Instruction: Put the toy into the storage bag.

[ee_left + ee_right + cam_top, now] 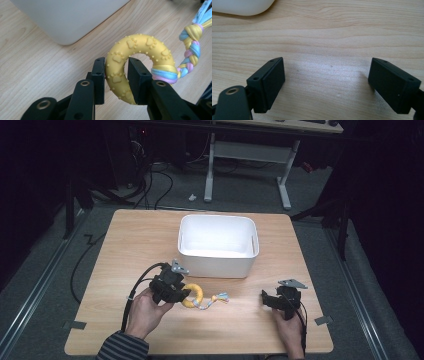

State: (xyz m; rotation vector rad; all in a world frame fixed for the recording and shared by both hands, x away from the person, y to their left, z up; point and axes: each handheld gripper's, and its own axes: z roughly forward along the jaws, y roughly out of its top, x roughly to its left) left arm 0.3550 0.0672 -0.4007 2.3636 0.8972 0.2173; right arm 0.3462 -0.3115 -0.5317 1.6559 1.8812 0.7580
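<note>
Fingers (100, 75) of the left gripper (116, 75) pinch the yellow ring toy (140, 47) just before the white bin (217, 245); its braided rope (191, 50) trails toward the spread, empty right gripper (327, 80).

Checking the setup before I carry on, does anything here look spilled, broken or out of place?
Nothing stands out. The white bin sits upright on the table, the left gripper has its jaws closed on the yellow ring toy, and the right gripper is open.
</note>
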